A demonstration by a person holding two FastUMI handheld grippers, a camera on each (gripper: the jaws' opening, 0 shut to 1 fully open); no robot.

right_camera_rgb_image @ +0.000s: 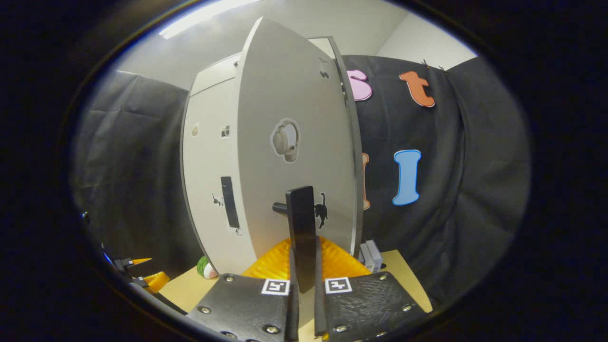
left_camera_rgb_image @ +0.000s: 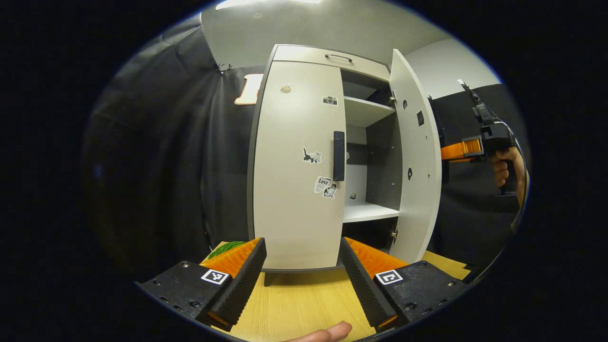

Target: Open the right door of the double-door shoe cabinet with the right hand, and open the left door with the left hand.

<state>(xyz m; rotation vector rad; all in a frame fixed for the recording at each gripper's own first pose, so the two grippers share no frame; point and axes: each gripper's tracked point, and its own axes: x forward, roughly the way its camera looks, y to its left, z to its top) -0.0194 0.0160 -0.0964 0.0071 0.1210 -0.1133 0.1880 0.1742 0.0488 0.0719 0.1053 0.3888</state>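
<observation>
Pale grey, your shoe cabinet [left_camera_rgb_image: 304, 156] stands upright on the wooden table [left_camera_rgb_image: 304, 299] in the left gripper view; left door [left_camera_rgb_image: 297, 166] closed, its handle [left_camera_rgb_image: 338, 156] vertical, right door [left_camera_rgb_image: 415, 161] swung outward. Your left gripper [left_camera_rgb_image: 301, 270] gapes, released. In the right gripper view, your right gripper [right_camera_rgb_image: 302, 285] is clenched on the right door's upright handle [right_camera_rgb_image: 301, 228].

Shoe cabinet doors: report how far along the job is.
Done: the pale grey right door stands swung wide, shelves exposed. In hand: the right gripper is shut on that door's black bar handle. Left: the sticker-covered left door is closed; the open left gripper hangs short of its black handle.
</observation>
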